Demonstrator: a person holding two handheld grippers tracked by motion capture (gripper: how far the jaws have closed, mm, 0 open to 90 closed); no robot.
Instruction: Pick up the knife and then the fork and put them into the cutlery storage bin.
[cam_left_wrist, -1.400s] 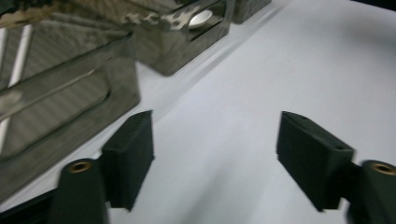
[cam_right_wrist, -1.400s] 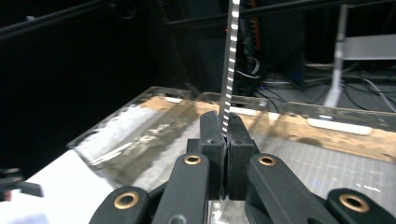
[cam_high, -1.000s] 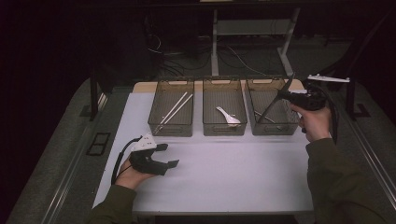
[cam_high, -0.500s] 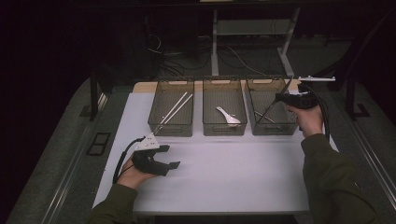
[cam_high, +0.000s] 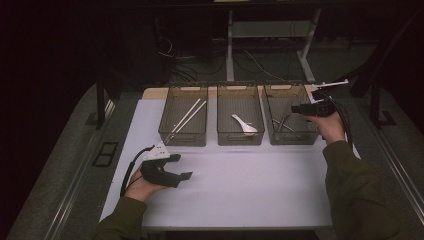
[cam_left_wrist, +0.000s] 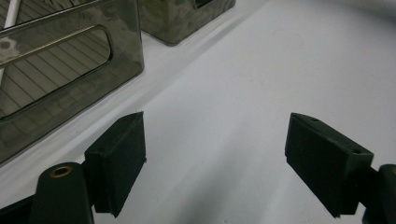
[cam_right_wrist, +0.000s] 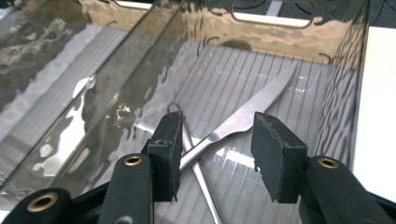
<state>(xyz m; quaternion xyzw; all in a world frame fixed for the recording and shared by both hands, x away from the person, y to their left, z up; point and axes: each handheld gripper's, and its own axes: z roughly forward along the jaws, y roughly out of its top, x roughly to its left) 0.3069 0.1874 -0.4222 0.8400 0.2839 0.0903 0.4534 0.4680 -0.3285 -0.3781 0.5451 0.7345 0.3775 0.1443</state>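
Three clear smoky bins stand in a row at the back of the white table. The left bin holds white chopsticks. A white spoon lies in the middle bin. The right bin holds a serrated metal knife crossed over another metal utensil. My right gripper hovers over the right bin, open and holding nothing, its jaws just above the knife. My left gripper rests on the table in front of the left bin, open wide.
The left bin's wall stands close to my left gripper's left jaw. Open white tabletop stretches in front of the bins. A desk frame and cables lie on the dark floor behind the table. Grey floor borders both sides.
My right gripper has shifted a little to the left, farther over the right bin. The left gripper has stayed put.
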